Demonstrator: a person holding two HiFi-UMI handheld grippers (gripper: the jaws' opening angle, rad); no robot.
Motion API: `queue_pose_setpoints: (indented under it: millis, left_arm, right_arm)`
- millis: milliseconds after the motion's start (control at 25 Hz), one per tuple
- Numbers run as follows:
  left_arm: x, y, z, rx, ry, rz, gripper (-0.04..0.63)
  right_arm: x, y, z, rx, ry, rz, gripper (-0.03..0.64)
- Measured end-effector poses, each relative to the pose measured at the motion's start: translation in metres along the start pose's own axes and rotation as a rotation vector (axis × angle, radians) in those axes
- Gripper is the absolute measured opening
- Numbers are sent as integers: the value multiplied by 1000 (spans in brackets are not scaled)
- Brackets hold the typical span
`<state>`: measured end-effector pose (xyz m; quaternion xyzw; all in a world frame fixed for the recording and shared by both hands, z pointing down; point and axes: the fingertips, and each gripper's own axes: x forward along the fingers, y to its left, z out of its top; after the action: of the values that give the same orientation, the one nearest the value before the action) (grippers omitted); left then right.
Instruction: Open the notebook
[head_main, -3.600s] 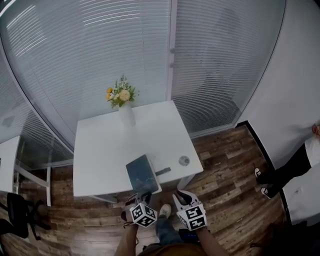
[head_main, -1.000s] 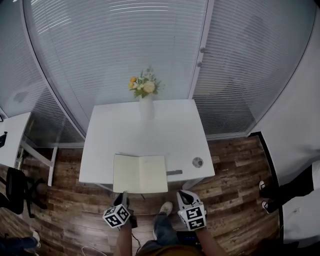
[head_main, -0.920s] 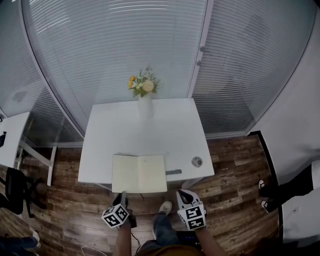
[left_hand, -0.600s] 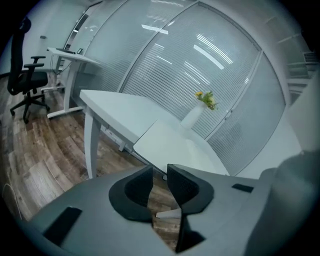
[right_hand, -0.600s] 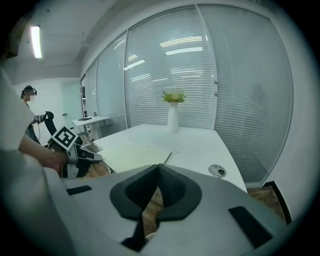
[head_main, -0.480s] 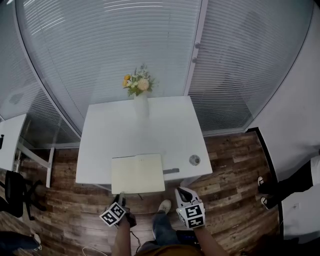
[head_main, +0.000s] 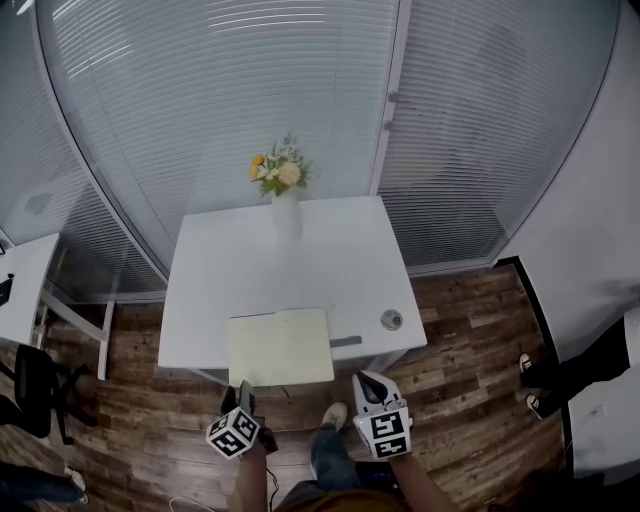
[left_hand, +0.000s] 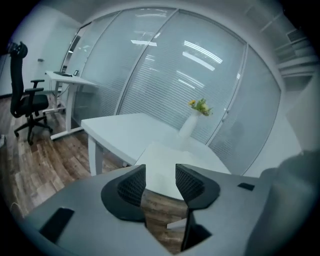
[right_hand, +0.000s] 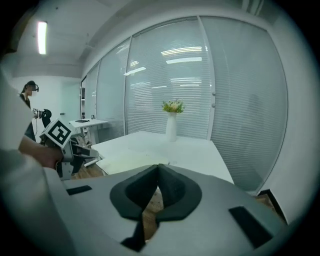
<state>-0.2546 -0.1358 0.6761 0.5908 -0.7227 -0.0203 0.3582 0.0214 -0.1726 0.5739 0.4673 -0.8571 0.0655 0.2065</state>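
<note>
Both grippers hung clear of the notebook (head_main: 280, 346), which lay open flat at the table's (head_main: 290, 260) near edge. Your left gripper (left_hand: 160, 182) had just been spreading its jaws, nothing between them; your right gripper (right_hand: 159, 175) was closed, empty. Opening looked finished; only withdrawal seemed left.

We are seeing a small round thing (head_main: 391, 320) and a dark flat strip (head_main: 345, 341) on the white table (head_main: 230, 280), both too tiny to name. The right edge is cutting off a standing person (head_main: 585, 362).

On the table (head_main: 215, 280), notebook (head_main: 280, 346) at near edge, vase (head_main: 286, 215) at far edge.
</note>
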Motion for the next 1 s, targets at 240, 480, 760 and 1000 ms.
queue_pose_setpoints:
  millis: [240,480,760,1000]
  left_arm:
    - [-18,-74,32,86,-41,-277,60]
    - [-47,-123,60,356,-98,-347,25]
    - [-72,-147,85,430,-171,-372,25]
    - [-78,-154,87,437,-182,-388,25]
  right_arm:
    - [-11,9,34,-4,-82,-31,12]
    - [-29,9,63,8,-165,-80,12]
    - [-44,11,68,16,-193,-102,12]
    - [-49,10,69,10,-195,-109,12]
